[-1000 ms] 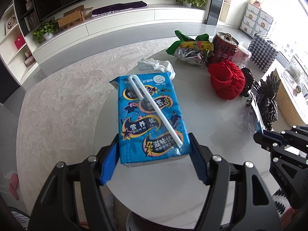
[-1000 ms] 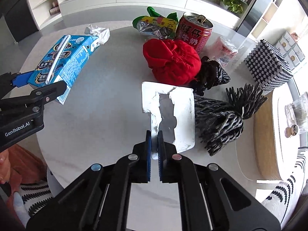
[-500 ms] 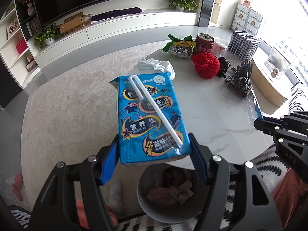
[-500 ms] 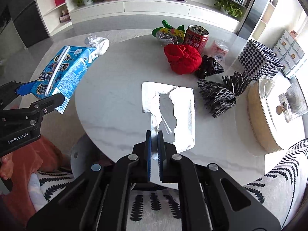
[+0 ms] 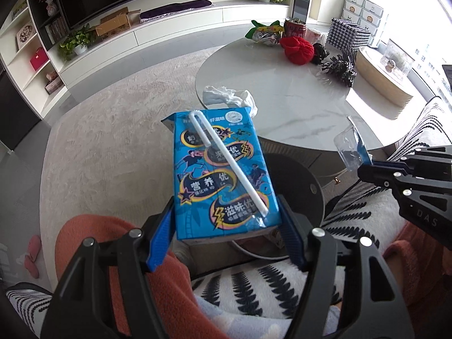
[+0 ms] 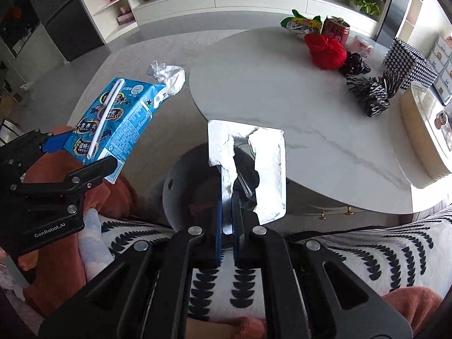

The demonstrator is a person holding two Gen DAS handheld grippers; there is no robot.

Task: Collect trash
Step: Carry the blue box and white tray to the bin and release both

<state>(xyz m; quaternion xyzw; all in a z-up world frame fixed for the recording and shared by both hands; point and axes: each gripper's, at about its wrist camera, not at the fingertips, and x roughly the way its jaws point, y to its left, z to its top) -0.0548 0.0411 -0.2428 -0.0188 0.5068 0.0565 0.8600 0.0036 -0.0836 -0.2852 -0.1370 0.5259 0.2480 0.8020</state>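
Observation:
My left gripper (image 5: 226,212) is shut on a blue drink carton (image 5: 220,169) with a white straw taped across it, held by its sides. A crumpled white tissue (image 5: 228,97) clings to the carton's far end. My right gripper (image 6: 227,203) is shut on a torn silver and white wrapper (image 6: 268,169). Both loads hang off the round white table (image 6: 268,99), above a grey round bin (image 6: 180,180) on the floor. In the right wrist view the left gripper (image 6: 84,155) and carton (image 6: 113,124) are at the left. The right gripper (image 5: 367,163) is at the right edge in the left wrist view.
At the table's far side lie a red cloth bundle (image 6: 325,50), a red can (image 6: 334,29), a green snack bag (image 6: 302,24), black-and-white tassels (image 6: 367,96) and a studded box (image 6: 409,65). A person's orange-clad legs (image 5: 113,243) and a patterned cushion (image 6: 367,245) are close below.
Both grippers have drawn back from over the table toward the person, each keeping its load. The table has receded and the bin has come into view beneath them.

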